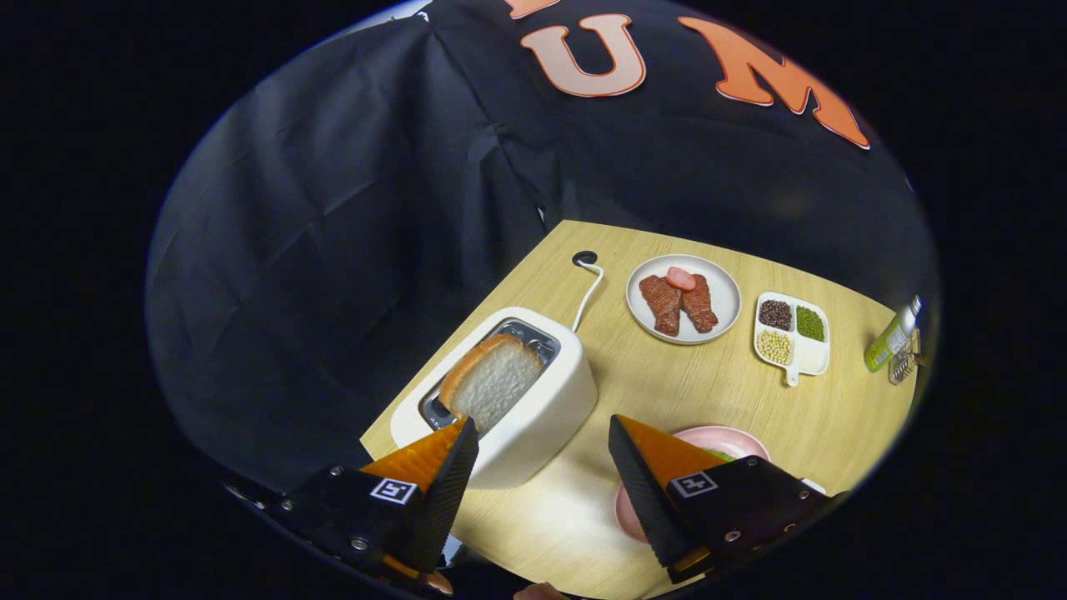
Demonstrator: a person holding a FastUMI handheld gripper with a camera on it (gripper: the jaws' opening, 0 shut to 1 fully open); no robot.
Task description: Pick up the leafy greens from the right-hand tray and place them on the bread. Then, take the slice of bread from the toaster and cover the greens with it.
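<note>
While we hovered with our gripper [542, 458] spread wide and empty, the risk was clipping the toaster [533, 400] wall if we came in tilted. The bread [492, 379] stood up in the slot, just beyond the left finger, not between the jaws; pink plate [717, 437] behind the right.

Matt wood-grain table [667, 375] – glossy toaster [542, 408] (metal slot).
</note>
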